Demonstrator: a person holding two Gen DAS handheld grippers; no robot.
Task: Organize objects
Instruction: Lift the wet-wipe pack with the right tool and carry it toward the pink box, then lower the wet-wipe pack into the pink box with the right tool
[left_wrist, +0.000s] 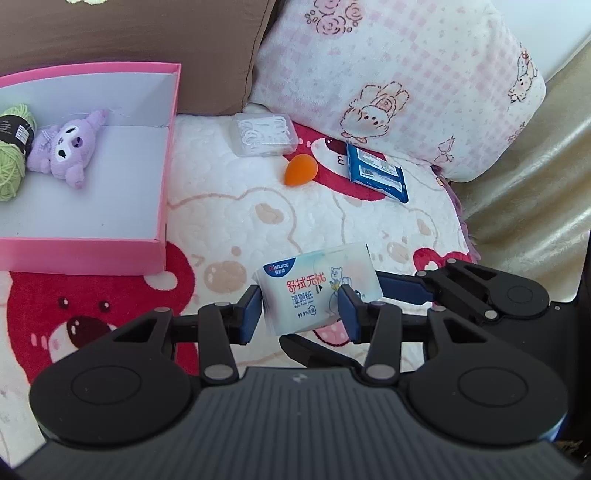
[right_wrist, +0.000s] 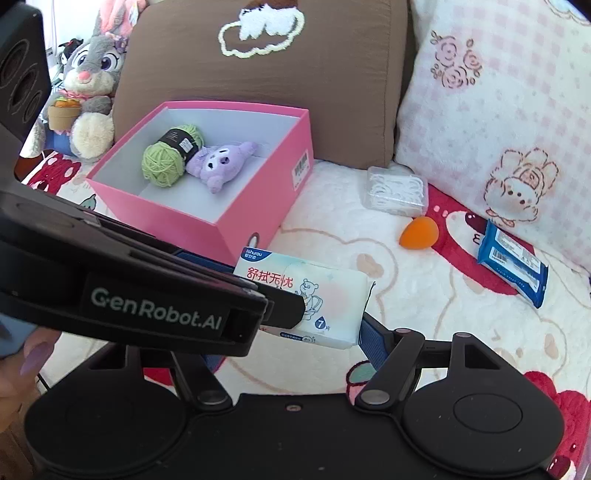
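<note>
Broadly, by size:

- Cream plush blanket with red bear print (left_wrist: 229, 206): fills the middle and lower part of both views and carries everything below.
- Brown fabric cushion with a white cloud patch (right_wrist: 295, 92): propped at the top centre of the right wrist view, behind the box.
- Pink-and-white checked pillow with rabbit drawings (left_wrist: 406, 74): upper right, just beside the cushion.
- Open pink cardboard box with a grey-white inside (left_wrist: 81, 254): left of the left wrist view, touching the cushion at its back.
- Grey rabbit plush toy (right_wrist: 92, 74): upper left of the right wrist view, beyond the box.
- Left tool (left_wrist: 301, 314): lower centre, blue pads clamped on the sides of the wipe packet listed below.
- Right tool (right_wrist: 288, 347): one blue pad lies at the packet's right end; the other finger is hidden behind the left tool, so a grip cannot be told.
- Green ball of yarn with a black label (right_wrist: 162, 166): inside the box, far left corner.
- Purple plush toy (right_wrist: 218, 162): inside the box, touching the yarn.
- Clear plastic case of white floss picks (left_wrist: 264, 133): on the blanket, centre, near the pillow.
- Blue foil packet (left_wrist: 376, 171): right of the case, at the pillow's foot.
- White wet-wipe packet with red lettering (left_wrist: 314, 280): raised clear of the blanket, near the box's near right corner.
- Orange teardrop sponge (left_wrist: 297, 170): between case and blue packet.
</note>
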